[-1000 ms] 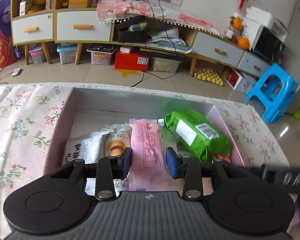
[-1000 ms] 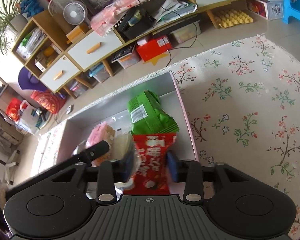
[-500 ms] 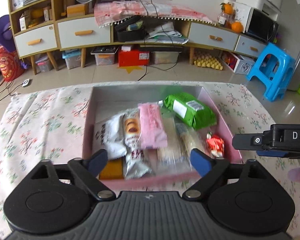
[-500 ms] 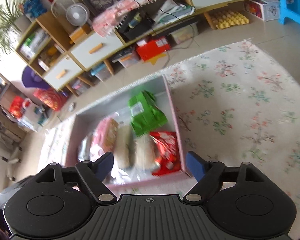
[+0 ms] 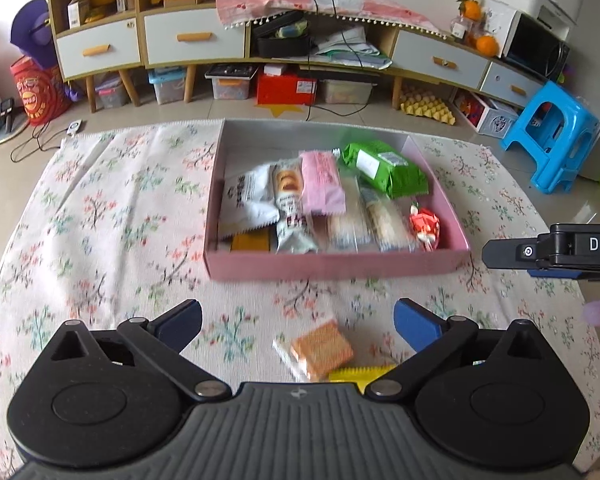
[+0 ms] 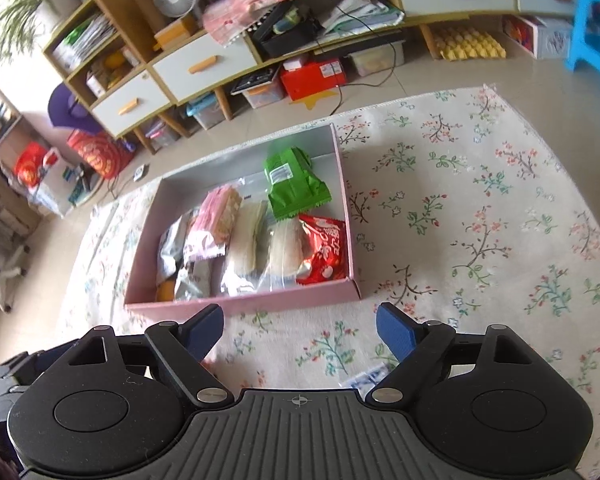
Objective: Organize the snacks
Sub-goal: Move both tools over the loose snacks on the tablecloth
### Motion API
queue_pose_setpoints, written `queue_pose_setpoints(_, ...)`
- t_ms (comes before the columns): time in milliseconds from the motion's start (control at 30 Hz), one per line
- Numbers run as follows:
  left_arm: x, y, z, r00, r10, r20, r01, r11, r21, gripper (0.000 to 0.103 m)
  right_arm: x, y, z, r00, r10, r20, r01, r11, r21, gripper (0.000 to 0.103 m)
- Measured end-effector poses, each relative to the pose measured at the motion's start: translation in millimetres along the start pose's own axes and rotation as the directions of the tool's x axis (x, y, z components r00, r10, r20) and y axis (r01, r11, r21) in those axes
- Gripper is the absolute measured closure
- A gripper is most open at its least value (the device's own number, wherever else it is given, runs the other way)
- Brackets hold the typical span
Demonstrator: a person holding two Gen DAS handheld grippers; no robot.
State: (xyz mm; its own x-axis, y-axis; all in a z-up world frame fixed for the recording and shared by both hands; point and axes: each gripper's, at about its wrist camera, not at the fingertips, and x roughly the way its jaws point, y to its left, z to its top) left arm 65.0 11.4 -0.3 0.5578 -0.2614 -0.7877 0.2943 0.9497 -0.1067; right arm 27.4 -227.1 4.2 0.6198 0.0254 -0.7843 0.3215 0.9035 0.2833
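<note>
A pink box (image 5: 336, 266) on the floral cloth holds several snack packs: a green pack (image 5: 384, 168), a pink pack (image 5: 322, 182), a white pack (image 5: 246, 200) and a red pack (image 5: 424, 226). The box also shows in the right wrist view (image 6: 240, 300), with the red pack (image 6: 324, 248) at its near right corner. My left gripper (image 5: 298, 326) is open and empty, just above an orange biscuit pack (image 5: 320, 350) and a yellow pack (image 5: 358, 374) on the cloth. My right gripper (image 6: 300, 330) is open and empty in front of the box; its side shows in the left wrist view (image 5: 552, 250).
A blue-and-white packet (image 6: 366, 376) lies on the cloth by my right gripper's right finger. The floral cloth (image 6: 480, 220) spreads right of the box. Cabinets (image 5: 196, 36) and a blue stool (image 5: 552, 136) stand beyond the cloth.
Both grippers let go of their packs, the pink one and the red one, in the box, opened wide and pulled back toward me. Loose packs on the cloth have come into view.
</note>
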Motion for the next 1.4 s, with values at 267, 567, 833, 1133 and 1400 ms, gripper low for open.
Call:
queue_pose_setpoints(267,-5.5,1.9,-24.9,0.999,-0.039,-0.009,0.039,0.997,0.065,0.001,-3.3,12.7,-24.8,0.999,-0.051,-0.006,0.050,0.985,-0.168,0.012)
queue_pose_setpoints(567,-12.6,14.5,-62.7,0.997,-0.069,-0.033,0.072,0.990,0.124,0.001,-0.1,9.0,-50.1,0.996,-0.088,-0.029,0.076,0.957,-0.280,0.012)
queue_pose_setpoints(833,-8.2,18.6,-91.3,0.992,-0.108,-0.065,0.118,0.976,0.183,0.001,7.1,-13.3,-71.9,0.989,-0.131,-0.075,0.098,0.936,-0.337,0.012)
queue_pose_setpoints(1133,-1.5,10.4,-110.5,0.982,-0.140,-0.128,0.173,0.936,0.307,0.002,13.2,-23.3,-104.7,0.984,-0.124,-0.125,0.036,0.837,-0.546,0.012)
queue_pose_setpoints(1400,4.1,3.7,-117.8,0.983,-0.125,-0.138,0.168,0.917,0.363,0.001,15.1,-23.4,-121.2,0.989,-0.098,-0.108,0.004,0.759,-0.651,0.005)
